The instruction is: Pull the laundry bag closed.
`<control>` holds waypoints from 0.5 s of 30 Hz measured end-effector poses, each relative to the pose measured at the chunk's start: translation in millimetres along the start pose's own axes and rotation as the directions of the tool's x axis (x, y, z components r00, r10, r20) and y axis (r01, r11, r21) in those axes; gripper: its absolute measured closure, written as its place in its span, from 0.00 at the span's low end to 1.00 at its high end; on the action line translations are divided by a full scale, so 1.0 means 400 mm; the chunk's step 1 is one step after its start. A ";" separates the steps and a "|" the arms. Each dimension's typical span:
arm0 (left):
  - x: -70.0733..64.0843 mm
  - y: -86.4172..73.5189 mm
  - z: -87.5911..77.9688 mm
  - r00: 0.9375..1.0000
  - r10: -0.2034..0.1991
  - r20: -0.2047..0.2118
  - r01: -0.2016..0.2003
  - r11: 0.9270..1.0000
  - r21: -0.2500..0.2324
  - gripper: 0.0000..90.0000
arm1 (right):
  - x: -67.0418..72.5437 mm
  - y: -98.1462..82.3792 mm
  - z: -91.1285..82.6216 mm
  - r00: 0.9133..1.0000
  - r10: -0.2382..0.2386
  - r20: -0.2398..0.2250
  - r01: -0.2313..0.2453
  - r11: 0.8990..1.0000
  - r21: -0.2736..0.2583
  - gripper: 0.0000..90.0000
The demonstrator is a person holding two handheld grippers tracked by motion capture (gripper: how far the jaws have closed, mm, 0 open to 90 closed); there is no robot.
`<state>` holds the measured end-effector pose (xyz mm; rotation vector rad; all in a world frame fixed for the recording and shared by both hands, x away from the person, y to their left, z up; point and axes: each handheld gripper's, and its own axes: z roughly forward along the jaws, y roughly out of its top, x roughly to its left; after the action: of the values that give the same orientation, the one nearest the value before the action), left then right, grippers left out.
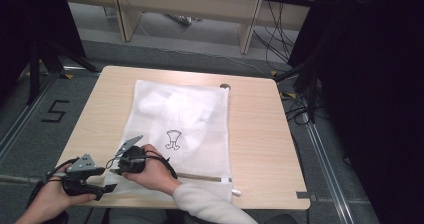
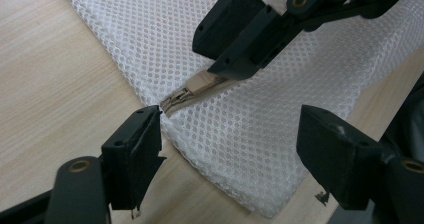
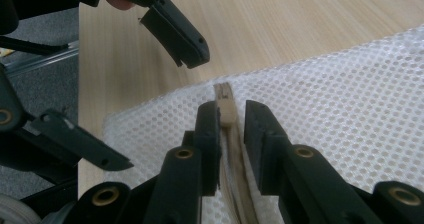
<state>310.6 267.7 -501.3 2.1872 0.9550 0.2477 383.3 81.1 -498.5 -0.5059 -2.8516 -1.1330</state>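
Note:
A white mesh laundry bag (image 1: pixel 185 114) lies flat on the wooden table (image 1: pixel 260 134), with a pale garment inside and a small black drawing printed on it. Its beige zipper runs along the near edge. My right gripper (image 3: pixel 232 109) is shut on the beige zipper pull (image 3: pixel 226 101) near the bag's near-left corner; from the left gripper view its black jaws (image 2: pixel 225 71) pinch the pull (image 2: pixel 197 84). My left gripper (image 2: pixel 230 129) stands open, its jaws straddling that corner of the mesh (image 2: pixel 150 34) without touching it. In the high view both grippers (image 1: pixel 106 180) (image 1: pixel 114 170) sit close together.
A small round dark object (image 1: pixel 225 86) sits at the table's far edge. Bare wood (image 1: pixel 260 134) lies right of the bag. Black curtains and stand legs (image 1: pixel 45 54) flank the table, and cables (image 1: pixel 280 39) trail on the floor behind.

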 end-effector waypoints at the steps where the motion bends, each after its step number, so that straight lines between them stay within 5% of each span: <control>1: 0.000 0.000 0.000 1.000 -0.001 0.001 0.001 1.000 0.000 0.29 | 0.002 0.001 0.007 1.000 0.013 -0.002 -0.013 1.000 0.014 0.85; 15: 0.000 -0.001 0.001 1.000 -0.003 0.003 0.003 1.000 0.001 0.29 | 0.003 0.009 0.039 1.000 0.000 -0.006 0.000 1.000 0.022 0.91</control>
<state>310.6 267.8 -501.7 2.1869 0.9565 0.2423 384.4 94.4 -507.6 -0.5000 -2.8558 -1.0993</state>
